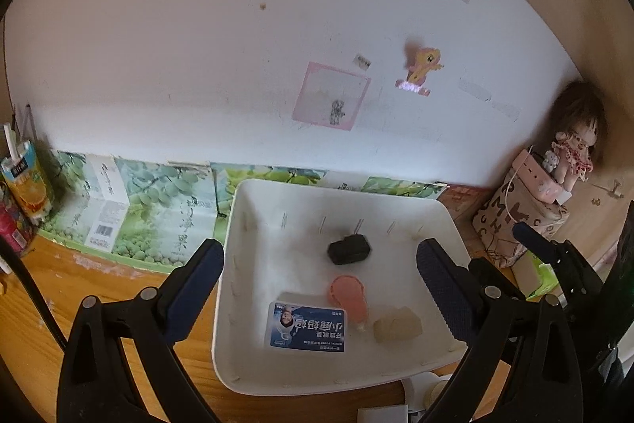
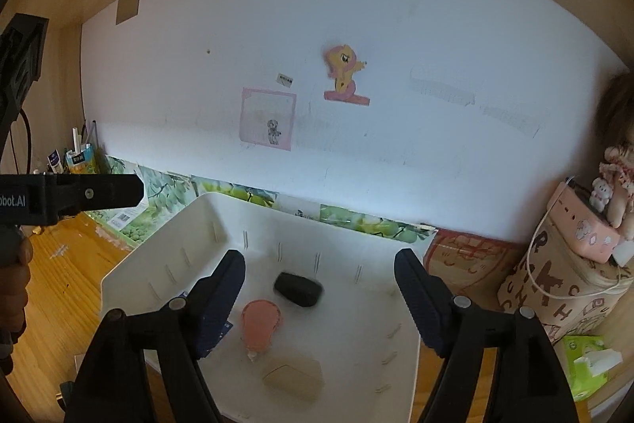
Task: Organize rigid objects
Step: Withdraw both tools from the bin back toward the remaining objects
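A white plastic bin [image 1: 253,209] stands on the wooden desk. In it lie a black block [image 1: 349,249], a pink flat piece [image 1: 348,294], a blue printed box [image 1: 307,326] and a beige lump [image 1: 396,324]. My left gripper [image 1: 319,264] is open over the bin's near half, holding nothing. My right gripper [image 2: 321,276] is open too, its fingers spread above the black block [image 2: 298,289] and pink piece [image 2: 259,322] without touching them. The beige lump [image 2: 293,377] lies nearer. The left finger hides most of the blue box in the right wrist view.
A juice carton [image 1: 27,185] stands at the left, green fruit-print boxes [image 1: 158,217] line the white wall. A doll [image 1: 574,149] sits on a pink case over a patterned bag [image 1: 515,217] at the right. A green tissue pack [image 2: 586,363] lies beside the bin.
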Demonstrator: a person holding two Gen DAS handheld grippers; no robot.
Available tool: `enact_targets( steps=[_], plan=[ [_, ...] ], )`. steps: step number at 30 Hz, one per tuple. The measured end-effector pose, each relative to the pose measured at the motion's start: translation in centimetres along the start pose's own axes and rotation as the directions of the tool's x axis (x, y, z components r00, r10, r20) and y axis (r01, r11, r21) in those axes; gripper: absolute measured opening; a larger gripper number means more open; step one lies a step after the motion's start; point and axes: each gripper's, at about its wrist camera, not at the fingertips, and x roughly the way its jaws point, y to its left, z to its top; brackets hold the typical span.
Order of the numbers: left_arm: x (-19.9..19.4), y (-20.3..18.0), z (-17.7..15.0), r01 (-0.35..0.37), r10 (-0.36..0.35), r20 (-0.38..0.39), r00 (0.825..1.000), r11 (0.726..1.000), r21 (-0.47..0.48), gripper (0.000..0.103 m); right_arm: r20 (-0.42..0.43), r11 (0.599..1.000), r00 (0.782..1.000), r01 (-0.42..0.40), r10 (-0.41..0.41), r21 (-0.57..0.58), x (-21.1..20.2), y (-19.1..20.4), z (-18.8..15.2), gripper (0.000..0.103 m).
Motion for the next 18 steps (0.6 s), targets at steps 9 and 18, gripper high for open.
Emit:
enact_targets(
  steps=[9,18],
  plan=[
    [-4.2,-0.2,0.3,0.010,-0.011,0.090,0.996,1.000,0.007,0.098,0.058,0.999,0.998,0.029,-0.028,-0.014,-3.5,0.4,0.9,0.081],
    [-10.4,0.0,-0.6,0.024,-0.024,0.205,0.978,1.000,0.001,0.099,0.119,0.997,0.991,0.067,-0.061,-0.044,-9.2,2.0,1.2,0.082]
  ],
)
